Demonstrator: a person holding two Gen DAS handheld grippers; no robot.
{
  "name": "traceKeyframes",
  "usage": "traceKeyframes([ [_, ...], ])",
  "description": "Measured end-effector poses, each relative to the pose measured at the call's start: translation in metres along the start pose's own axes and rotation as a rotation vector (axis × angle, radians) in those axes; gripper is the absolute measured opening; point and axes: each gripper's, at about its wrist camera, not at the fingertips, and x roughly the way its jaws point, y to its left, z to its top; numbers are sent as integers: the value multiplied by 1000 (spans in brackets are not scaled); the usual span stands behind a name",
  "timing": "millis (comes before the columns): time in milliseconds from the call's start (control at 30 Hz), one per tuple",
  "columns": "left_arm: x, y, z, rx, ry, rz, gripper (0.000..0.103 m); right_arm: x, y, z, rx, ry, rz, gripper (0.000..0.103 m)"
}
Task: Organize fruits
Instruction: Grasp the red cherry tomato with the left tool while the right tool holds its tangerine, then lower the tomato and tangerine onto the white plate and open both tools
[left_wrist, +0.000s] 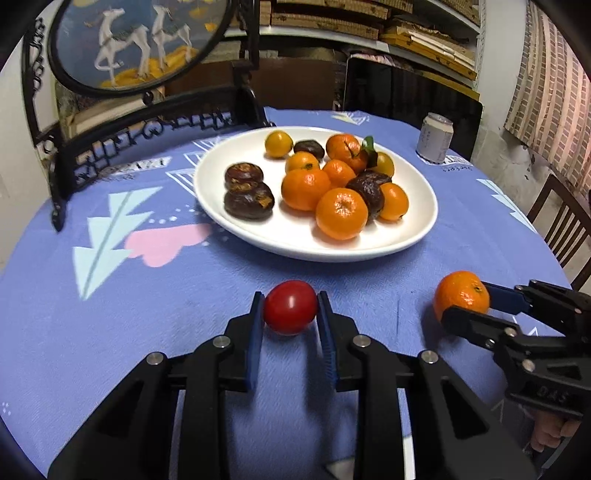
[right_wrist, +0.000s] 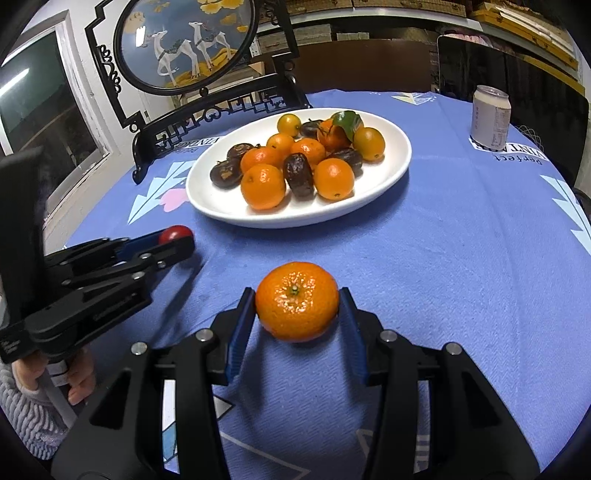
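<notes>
A white oval plate (left_wrist: 236, 221) holds several oranges and dark wrinkled fruits; it also shows in the right wrist view (right_wrist: 221, 210). My left gripper (left_wrist: 290, 310) is shut on a red tomato (left_wrist: 290, 307), just above the blue tablecloth in front of the plate. My right gripper (right_wrist: 297, 301) is shut on an orange mandarin (right_wrist: 297, 301) near the cloth. In the left wrist view the right gripper (left_wrist: 466, 300) and its mandarin (left_wrist: 461, 293) are at the right. In the right wrist view the left gripper (right_wrist: 179, 236) and tomato (right_wrist: 176, 232) are at the left.
A black ornate stand with a round deer picture (left_wrist: 129, 40) stands at the back left of the round table. A pale drink can (left_wrist: 436, 136) stands at the back right, also in the right wrist view (right_wrist: 490, 116). A wooden chair (left_wrist: 565, 229) is beside the table.
</notes>
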Motion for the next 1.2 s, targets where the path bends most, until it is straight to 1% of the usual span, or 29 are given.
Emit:
traceKeyframes([
  [133, -25, -2, -3, 10, -69, 30, 29, -13, 7, 0, -18, -47, -11, 47],
  [300, -47, -2, 3, 15, -139, 56, 29, -32, 16, 0, -45, -109, -22, 47],
  [400, -51, 1, 13, 8, -153, 58, 29, -39, 13, 6, -32, -122, -11, 46],
  [600, -46, 9, 46, 2, -174, 65, 29, -45, 2, 39, -5, -158, -24, 46],
  [700, -36, 9, 66, 6, -181, 64, 29, -44, -2, 63, -7, -188, -36, 46],
  [833, -15, 9, 89, -7, -175, 60, 29, -28, -4, 88, 3, -190, -26, 46],
  [967, 21, 10, 109, -26, -143, 40, 29, 3, -4, 103, -5, -155, -20, 46],
  [1100, 51, 10, 121, -23, -105, 24, 29, 31, -10, 109, 4, -123, -31, 46],
  [1200, 68, 8, 126, -15, -95, 38, 30, 44, -15, 111, 10, -108, -44, 49],
])
